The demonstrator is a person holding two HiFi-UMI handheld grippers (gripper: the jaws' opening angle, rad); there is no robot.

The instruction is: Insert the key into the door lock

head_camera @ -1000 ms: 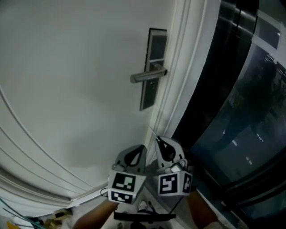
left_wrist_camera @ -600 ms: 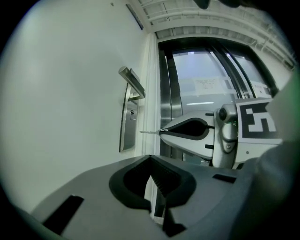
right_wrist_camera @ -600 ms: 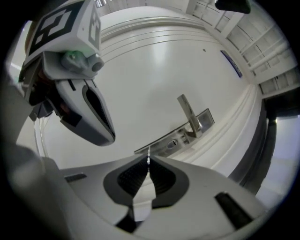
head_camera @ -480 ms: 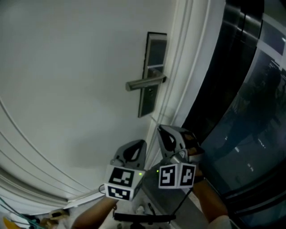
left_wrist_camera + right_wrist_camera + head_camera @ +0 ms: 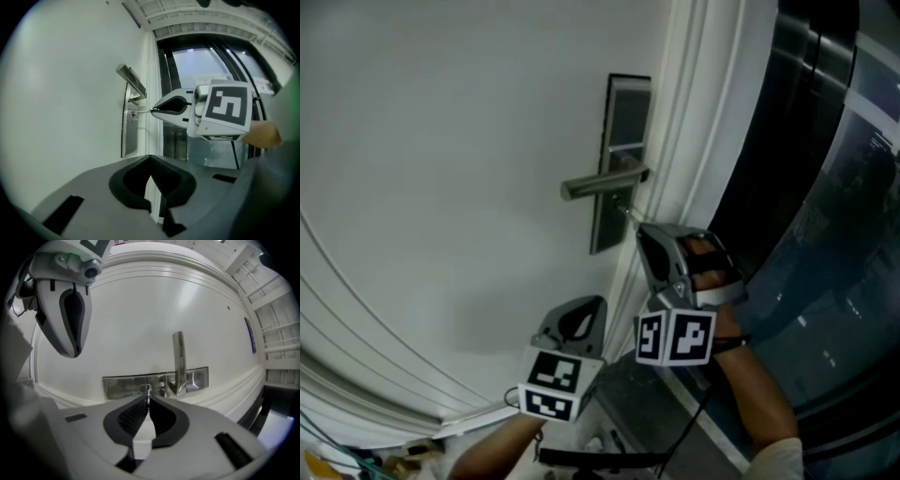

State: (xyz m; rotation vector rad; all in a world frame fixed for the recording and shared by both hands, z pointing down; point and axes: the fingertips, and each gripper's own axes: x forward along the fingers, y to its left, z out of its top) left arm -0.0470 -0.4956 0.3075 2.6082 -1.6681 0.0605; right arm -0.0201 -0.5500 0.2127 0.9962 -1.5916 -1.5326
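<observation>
A steel lock plate [image 5: 623, 141] with a lever handle [image 5: 600, 184] sits on the white door. My right gripper [image 5: 640, 229] is shut on a thin metal key [image 5: 629, 215], whose tip points at the plate just below the handle. In the right gripper view the key [image 5: 148, 393] lines up with the round keyhole [image 5: 144, 388] on the plate [image 5: 119, 385]. The left gripper view shows the key [image 5: 143, 111] a short gap from the keyhole [image 5: 132, 114]. My left gripper [image 5: 575, 324] hangs lower, shut with nothing in it.
The white door frame [image 5: 689, 141] runs beside the lock, with dark glass panels [image 5: 825, 234] to its right. A person's hand [image 5: 712, 272] holds the right gripper. Cables and small items [image 5: 337, 459] lie on the floor at the bottom left.
My right gripper has risen with the key from beside the left gripper up to the lock plate below the handle. The left gripper has barely moved.
</observation>
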